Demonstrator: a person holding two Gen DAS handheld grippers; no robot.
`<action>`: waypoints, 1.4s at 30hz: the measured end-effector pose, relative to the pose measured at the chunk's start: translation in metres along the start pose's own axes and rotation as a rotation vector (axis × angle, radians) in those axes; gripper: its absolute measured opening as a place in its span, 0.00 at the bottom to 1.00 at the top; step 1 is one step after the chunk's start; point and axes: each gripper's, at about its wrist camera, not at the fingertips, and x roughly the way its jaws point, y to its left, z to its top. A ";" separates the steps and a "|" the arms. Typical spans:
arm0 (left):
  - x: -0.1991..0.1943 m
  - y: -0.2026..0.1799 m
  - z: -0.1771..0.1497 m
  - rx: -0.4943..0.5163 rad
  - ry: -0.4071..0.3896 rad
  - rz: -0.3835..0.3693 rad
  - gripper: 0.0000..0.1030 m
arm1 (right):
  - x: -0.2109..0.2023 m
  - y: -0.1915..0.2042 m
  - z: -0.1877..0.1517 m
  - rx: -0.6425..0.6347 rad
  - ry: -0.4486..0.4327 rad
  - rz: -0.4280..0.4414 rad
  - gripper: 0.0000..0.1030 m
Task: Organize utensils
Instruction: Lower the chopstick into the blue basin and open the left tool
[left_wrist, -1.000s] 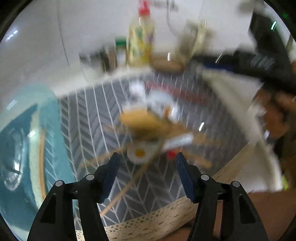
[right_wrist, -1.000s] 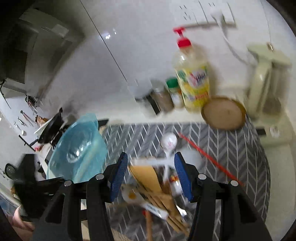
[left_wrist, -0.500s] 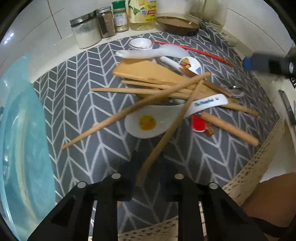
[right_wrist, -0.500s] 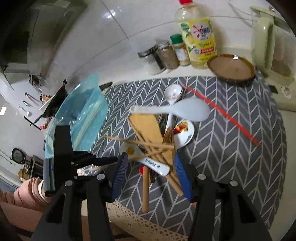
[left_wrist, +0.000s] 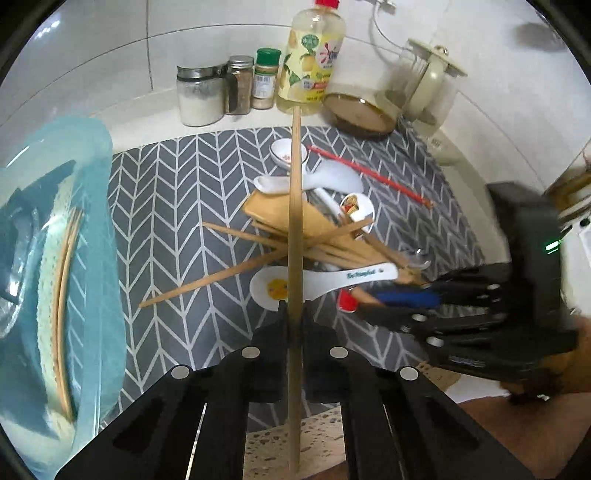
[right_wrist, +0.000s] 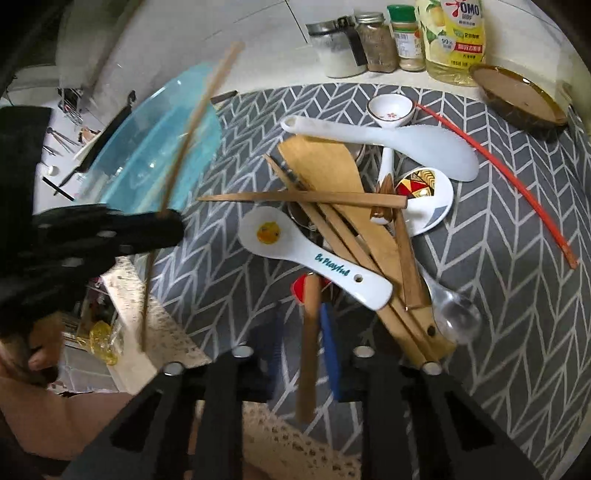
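One chopstick (left_wrist: 64, 295) lies inside the blue tub (left_wrist: 99, 155) beside the utensil pile (left_wrist: 325, 236)

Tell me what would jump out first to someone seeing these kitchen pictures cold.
Probably the jumbled pile of wooden chopsticks, spatula and spoons in the middle of the grey chevron mat. Next, the left gripper closing on a single wooden chopstick lifted clear of the pile, and the right gripper closing around a wooden handle with a red end. A translucent blue bin sits at the mat's left.

Blurred metal spoon (right_wrist: 456, 314), blue bowl (left_wrist: 55, 258) cut by left edge
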 end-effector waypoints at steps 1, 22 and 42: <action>0.000 0.001 0.005 -0.005 -0.004 -0.007 0.07 | 0.001 -0.002 0.000 0.011 -0.005 0.001 0.10; -0.127 0.073 0.033 -0.129 -0.203 -0.006 0.07 | -0.114 -0.023 0.028 0.400 -0.375 0.043 0.10; -0.066 0.235 0.019 -0.230 0.027 0.095 0.07 | -0.029 0.150 0.139 0.228 -0.424 0.075 0.10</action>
